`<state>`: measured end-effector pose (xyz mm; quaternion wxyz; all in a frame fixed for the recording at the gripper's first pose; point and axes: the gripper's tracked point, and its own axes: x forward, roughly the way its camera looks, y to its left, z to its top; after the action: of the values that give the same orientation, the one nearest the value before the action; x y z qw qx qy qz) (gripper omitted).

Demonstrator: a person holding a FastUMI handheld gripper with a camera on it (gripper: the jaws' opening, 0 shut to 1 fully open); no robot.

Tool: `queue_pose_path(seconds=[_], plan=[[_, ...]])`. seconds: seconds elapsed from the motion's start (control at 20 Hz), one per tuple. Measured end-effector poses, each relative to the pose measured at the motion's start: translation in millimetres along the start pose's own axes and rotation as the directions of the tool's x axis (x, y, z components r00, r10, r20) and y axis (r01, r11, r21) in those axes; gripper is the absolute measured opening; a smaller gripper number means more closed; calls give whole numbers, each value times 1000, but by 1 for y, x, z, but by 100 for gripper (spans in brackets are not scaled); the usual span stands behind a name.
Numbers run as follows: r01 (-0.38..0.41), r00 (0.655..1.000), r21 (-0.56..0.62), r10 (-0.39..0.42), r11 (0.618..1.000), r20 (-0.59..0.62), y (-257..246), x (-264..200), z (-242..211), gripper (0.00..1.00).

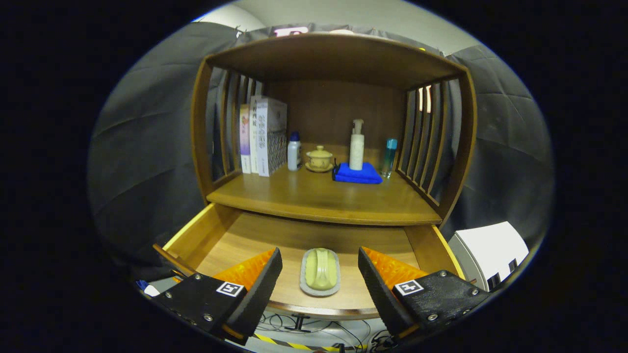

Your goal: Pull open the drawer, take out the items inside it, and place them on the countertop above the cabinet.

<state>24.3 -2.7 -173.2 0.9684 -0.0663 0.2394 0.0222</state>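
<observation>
Spread wide apart, the gripper (320, 279) hovered with the green soap in its gray dish (320, 272) lying between its fingers, untouched, on the floor of the pulled-open drawer (235, 235). Beyond, the countertop (324, 198) held books (262, 135), bottles, a lidded cup (319, 158) and a blue cloth (358, 174).

The cabinet (324, 196) and drawer (255, 235) are warm brown wood. A pale green soap (321, 269) lies in a grey dish (308, 288). The cloth (358, 174) is bright blue, the pump bottle (356, 147) white, the lidded cup (319, 158) cream-yellow, the books (262, 135) white and patterned.
</observation>
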Motion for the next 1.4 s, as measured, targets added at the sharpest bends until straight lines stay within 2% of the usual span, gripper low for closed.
queue_pose_path(seconds=[0.3, 0.65, 0.85, 1.15, 1.4], plan=[[50, 989, -29, -54, 998, -134, -4, 43, -3, 95], [101, 955, 26, -90, 995, -282, -7, 81, -41, 94], [98, 940, 40, -79, 994, -333, -5, 95, -64, 92], [106, 925, 47, -81, 993, -372, -11, 104, -82, 76], [88, 922, 96, -45, 992, -384, -9, 109, -96, 52]])
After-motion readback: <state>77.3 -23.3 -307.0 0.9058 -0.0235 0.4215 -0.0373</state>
